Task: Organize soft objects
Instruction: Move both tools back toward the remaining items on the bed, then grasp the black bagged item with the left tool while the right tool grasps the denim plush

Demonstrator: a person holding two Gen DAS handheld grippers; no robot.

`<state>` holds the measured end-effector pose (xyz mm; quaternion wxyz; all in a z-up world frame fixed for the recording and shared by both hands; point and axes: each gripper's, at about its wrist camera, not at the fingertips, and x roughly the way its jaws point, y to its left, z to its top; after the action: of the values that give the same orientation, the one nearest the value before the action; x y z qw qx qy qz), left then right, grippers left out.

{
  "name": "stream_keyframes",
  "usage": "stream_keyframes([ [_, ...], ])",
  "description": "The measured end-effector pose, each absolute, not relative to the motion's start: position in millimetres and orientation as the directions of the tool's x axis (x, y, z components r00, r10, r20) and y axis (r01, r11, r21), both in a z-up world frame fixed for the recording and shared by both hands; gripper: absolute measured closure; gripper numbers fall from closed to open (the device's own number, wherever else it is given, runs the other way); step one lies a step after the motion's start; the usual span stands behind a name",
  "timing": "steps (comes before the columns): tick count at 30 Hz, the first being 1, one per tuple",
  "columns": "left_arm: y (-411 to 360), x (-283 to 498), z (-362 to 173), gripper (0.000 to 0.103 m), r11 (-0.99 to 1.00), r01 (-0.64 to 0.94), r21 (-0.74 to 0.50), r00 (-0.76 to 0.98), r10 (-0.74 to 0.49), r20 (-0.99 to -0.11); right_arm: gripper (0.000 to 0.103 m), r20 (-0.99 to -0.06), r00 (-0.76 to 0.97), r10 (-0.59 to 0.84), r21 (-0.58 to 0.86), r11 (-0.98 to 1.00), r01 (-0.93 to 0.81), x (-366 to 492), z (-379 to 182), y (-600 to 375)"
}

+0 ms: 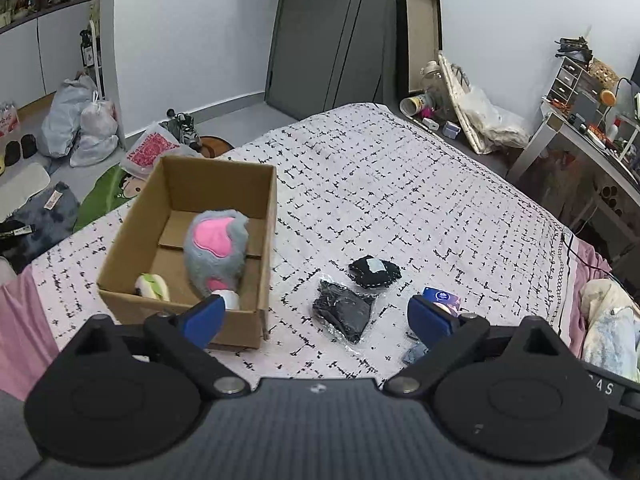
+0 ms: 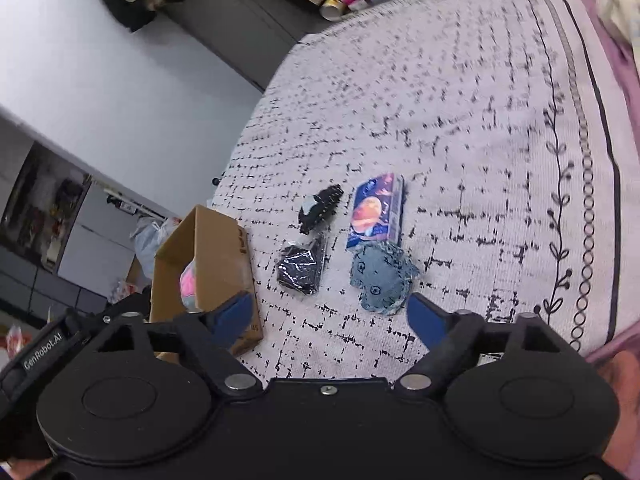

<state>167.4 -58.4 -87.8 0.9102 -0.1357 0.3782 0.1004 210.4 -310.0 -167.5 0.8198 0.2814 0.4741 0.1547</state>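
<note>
Bedroom with a big bed [image 1: 400,184] under a white cover with black dashes. Brown cardboard box [image 1: 224,184] near the bed's left edge, top open. Inside the box: a fluffy grey paw toy [image 1: 218,250] with pink pads, leaning on the right wall; a small white and green soft toy [image 1: 154,286] in the near left corner; something round and white [image 1: 230,299] at the near wall, partly hidden by a blue pad.

On the cover, right of the box and toward the near edge: a black thing with a pale label [image 1: 374,271]; just nearer, black cloth in a clear bag [image 1: 344,314]; to the right, a blue pack [image 1: 442,298] with a picture on it; touching the pack's near end, a grey-blue soft piece [image 2: 380,280] in clear wrap.

Left tongs [image 1: 316,316] spread wide, nothing between the blue pads, over the near edge of the bed, between the box and the blue pack. Right tongs [image 2: 332,316] also apart, nothing gripped, pointing down at the cover with the grey-blue piece just ahead of the right pad. Black rig of the other tool at the lower left of the right wrist view, and a bit of a hand [image 2: 624,388] at the right edge.

Bags and shoes on the floor left of the bed. Cluttered shelves [image 1: 592,120] along the right wall.
</note>
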Motion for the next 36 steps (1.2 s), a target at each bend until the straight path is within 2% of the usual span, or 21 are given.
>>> stream_keyframes([
  [6, -65.0, 184.5, -98.2, 0.008, 0.938, -0.298, -0.178, 0.684, 0.079, -0.725, 0.023, -0.72, 0.48, 0.502, 0.594, 0.803, 0.05, 222.3, -182.6, -307.5],
  [17, -74.2, 222.3, -124.4, 0.009, 0.938, -0.299, -0.173, 0.645, 0.065, -0.761, 0.032, -0.771, 0.432, 0.468, 0.553, 0.829, 0.089, 246.4, -208.9, -293.1],
  [23, -76.3, 241.3, -148.0, 0.031, 0.921, -0.326, -0.215, 0.601, 0.027, -0.799, 0.034, -0.799, 0.399, 0.449, 0.525, 0.845, 0.1, 257.8, -224.6, -287.8],
  [31, -77.0, 257.8, -172.9, 0.034, 0.911, -0.346, -0.226, 0.569, 0.012, -0.822, 0.035, -0.819, 0.39, 0.422, 0.476, 0.878, 0.049, 268.2, -231.0, -276.5],
  [33, -78.1, 261.5, -178.1, 0.034, 0.909, -0.348, -0.231, 0.57, 0.009, -0.822, 0.037, -0.821, 0.395, 0.413, 0.458, 0.889, 0.022, 269.3, -230.9, -272.5],
  [36, -81.3, 266.7, -185.8, 0.034, 0.912, -0.339, -0.232, 0.565, 0.0, -0.825, 0.045, -0.832, 0.398, 0.387, 0.409, 0.912, -0.032, 271.2, -231.9, -263.0],
])
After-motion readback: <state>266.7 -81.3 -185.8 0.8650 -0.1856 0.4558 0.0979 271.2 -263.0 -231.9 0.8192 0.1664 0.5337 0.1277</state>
